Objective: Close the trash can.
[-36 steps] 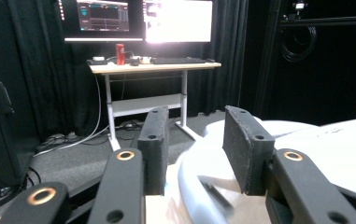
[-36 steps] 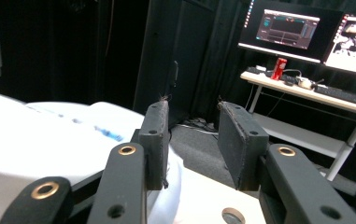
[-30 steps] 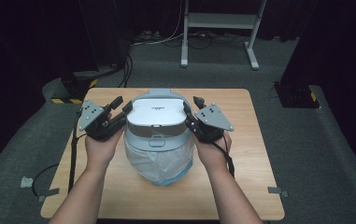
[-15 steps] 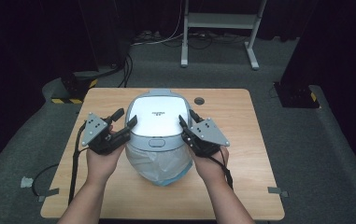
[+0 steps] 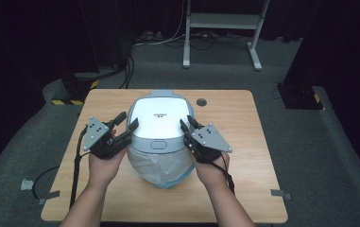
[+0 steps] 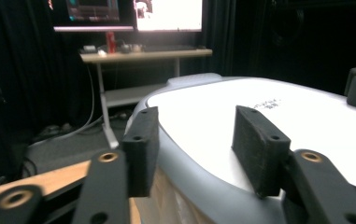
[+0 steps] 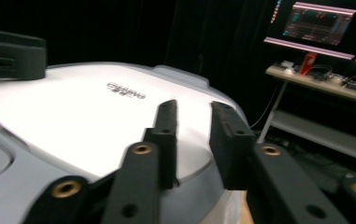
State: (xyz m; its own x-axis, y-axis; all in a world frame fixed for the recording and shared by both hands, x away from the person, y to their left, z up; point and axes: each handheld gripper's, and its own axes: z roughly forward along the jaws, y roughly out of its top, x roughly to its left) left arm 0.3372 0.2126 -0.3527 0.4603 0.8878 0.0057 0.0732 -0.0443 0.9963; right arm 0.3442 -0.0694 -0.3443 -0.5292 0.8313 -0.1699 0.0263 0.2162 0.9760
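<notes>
The white-lidded rice cooker (image 5: 161, 124), its lower body wrapped in clear plastic, sits mid-worktop (image 5: 244, 189). The left gripper (image 5: 126, 128) straddles the lid's rim half open, its jaws just now narrowing. The right gripper (image 5: 185, 127), also closing, sits at the opposite rim; I can't tell if it pinches. I'd seat both evenly before lifting.

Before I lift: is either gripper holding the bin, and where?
Cannot tell: both left gripper and right gripper, jaws just closing, straddle the bin lid's grey rim at opposite sides; pad contact unclear.
</notes>
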